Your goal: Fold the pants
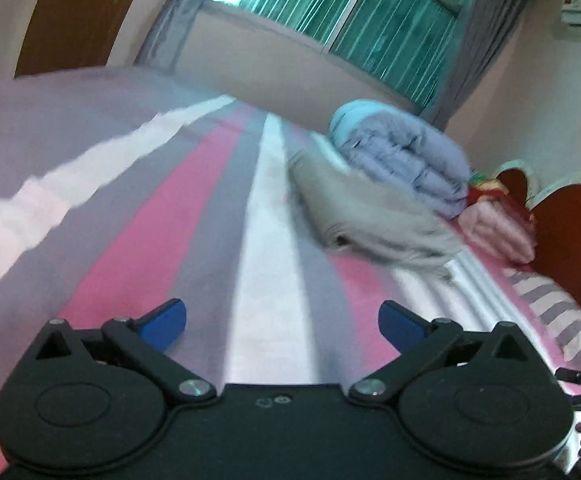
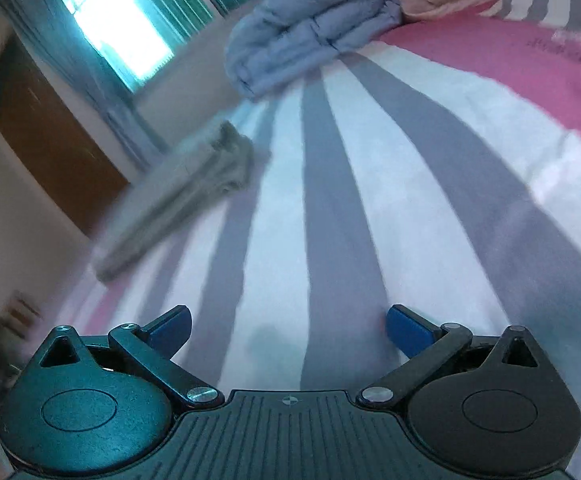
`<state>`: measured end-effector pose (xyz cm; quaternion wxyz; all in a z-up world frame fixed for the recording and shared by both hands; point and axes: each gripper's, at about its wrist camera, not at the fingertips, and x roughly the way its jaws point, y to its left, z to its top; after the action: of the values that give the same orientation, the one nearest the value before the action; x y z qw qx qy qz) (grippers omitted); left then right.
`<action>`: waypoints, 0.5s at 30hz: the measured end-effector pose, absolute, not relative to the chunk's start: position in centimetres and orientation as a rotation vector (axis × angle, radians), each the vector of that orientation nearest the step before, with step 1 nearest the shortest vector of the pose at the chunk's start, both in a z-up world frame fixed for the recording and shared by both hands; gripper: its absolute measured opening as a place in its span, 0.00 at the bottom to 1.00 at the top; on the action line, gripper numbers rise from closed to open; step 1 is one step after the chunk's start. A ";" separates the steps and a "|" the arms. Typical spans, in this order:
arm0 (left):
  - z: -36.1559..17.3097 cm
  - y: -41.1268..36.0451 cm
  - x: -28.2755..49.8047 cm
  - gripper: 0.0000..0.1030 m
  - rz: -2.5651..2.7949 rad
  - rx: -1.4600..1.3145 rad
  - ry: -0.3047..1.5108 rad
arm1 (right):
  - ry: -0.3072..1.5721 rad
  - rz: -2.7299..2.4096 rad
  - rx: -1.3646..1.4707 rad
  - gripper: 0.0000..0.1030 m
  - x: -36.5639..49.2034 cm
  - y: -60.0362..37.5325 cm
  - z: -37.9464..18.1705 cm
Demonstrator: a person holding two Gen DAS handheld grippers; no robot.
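The grey-beige pants (image 1: 364,216) lie folded in a compact bundle on the striped bed sheet (image 1: 178,240), ahead and to the right of my left gripper (image 1: 282,326). My left gripper is open and empty, well short of the pants. In the right wrist view the folded pants (image 2: 186,192) lie ahead to the left, blurred. My right gripper (image 2: 288,330) is open and empty above the sheet (image 2: 370,184), apart from the pants.
A folded blue-grey quilt (image 1: 410,156) lies just behind the pants; it also shows in the right wrist view (image 2: 310,24). A pink blanket (image 1: 498,228), a striped pillow (image 1: 558,312) and a red headboard (image 1: 570,232) are at the right. A window and wall are behind the bed.
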<state>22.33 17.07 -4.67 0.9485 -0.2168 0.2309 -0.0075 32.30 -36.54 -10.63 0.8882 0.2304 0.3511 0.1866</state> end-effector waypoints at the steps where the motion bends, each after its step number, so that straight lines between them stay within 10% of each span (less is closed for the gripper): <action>1: -3.8 16.2 21.7 0.94 -0.007 -0.426 0.438 | 0.705 0.367 0.466 1.00 31.3 -36.4 -9.7; 15: 0.5 4.9 10.6 0.94 -0.058 -0.176 0.279 | 0.423 0.323 0.331 1.00 16.0 -30.8 -4.3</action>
<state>10.62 4.92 0.47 0.9860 -0.0876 0.1387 -0.0287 15.99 -30.75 -4.33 0.9513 0.1626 0.2081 0.1587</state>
